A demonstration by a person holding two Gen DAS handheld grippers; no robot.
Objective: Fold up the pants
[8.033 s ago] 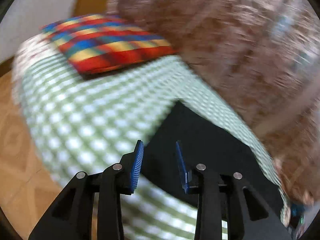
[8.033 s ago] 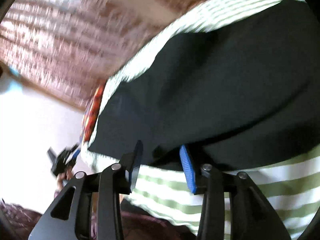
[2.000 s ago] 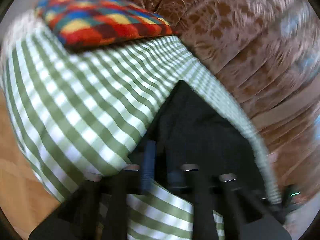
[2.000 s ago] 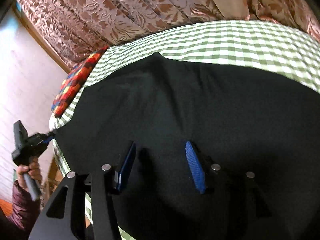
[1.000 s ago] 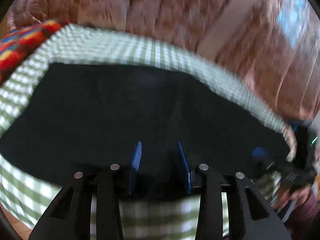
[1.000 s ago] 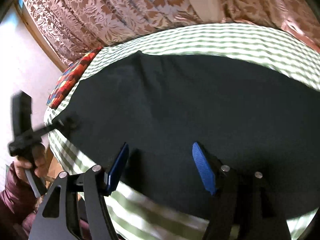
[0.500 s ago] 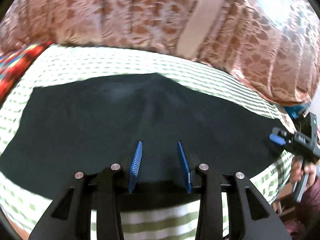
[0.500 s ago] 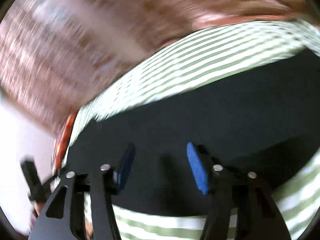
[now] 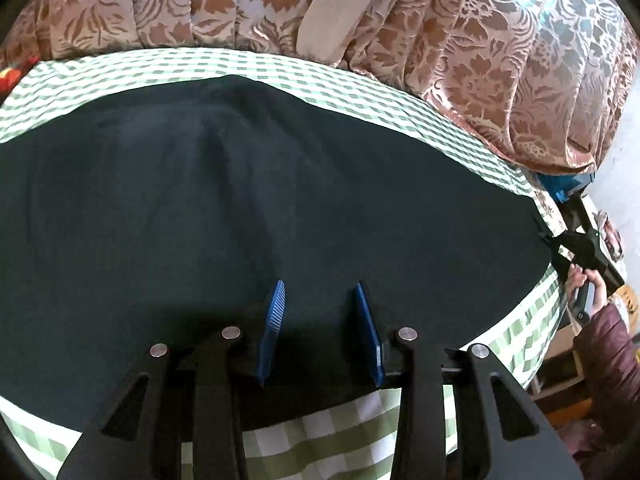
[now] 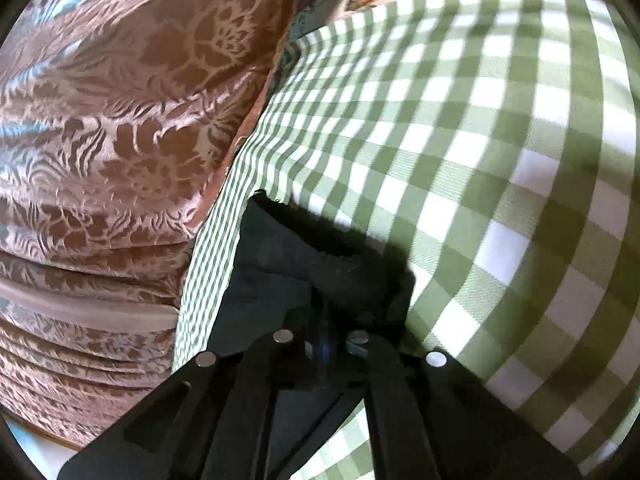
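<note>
So the right gripper (image 10: pixel 326 350) is clamped down on the end of the black pants (image 10: pixel 280 264) now, fingers pinched together with cloth bunched between them. Half a second ago it was spread wide and swinging over the middle of the fabric, so it's gone out to the far end and grabbed. From the left wrist view you can see it at about 3 o'clock, right gripper (image 9: pixel 554 246) biting the tip of the pants with the person's hand (image 9: pixel 586 280) behind it.

The left gripper (image 9: pixel 320 332) hasn't closed on anything: fingers spread apart, hovering over the near edge of the pants (image 9: pixel 240 216) around the middle of their length, same as half a second back.

Pants are lying flat across the green checked sheet (image 9: pixel 340 432), floral curtain (image 9: pixel 460 40) up at 12 o'clock. My read: one end is secured, and the left still needs its own grip before that end can be carried over for the fold. Fold not started yet.

No brands, labels or readable writing anywhere I can see.
</note>
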